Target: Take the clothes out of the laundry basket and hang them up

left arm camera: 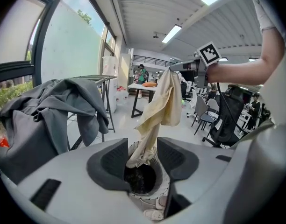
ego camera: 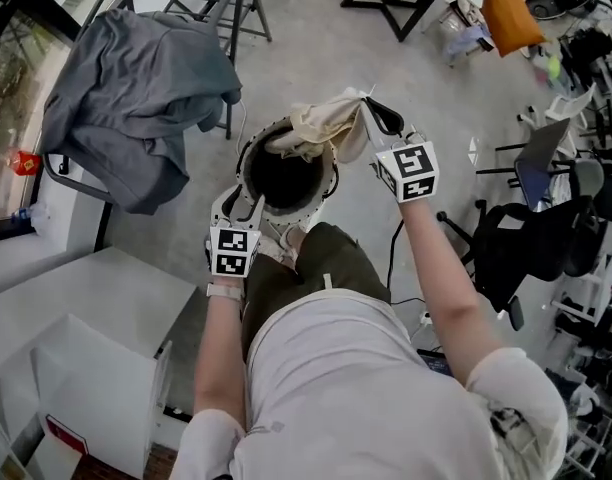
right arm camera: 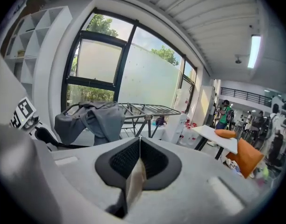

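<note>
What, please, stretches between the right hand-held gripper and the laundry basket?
A cream garment: clamped in the right hand-held gripper, it trails down into the laundry basket. The left gripper view shows this best.

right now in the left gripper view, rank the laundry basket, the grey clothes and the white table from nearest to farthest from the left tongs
1. laundry basket: just below and past the tips of the left tongs
2. grey clothes: draped off to the left, further out
3. white table: far back in the room, centre
</note>
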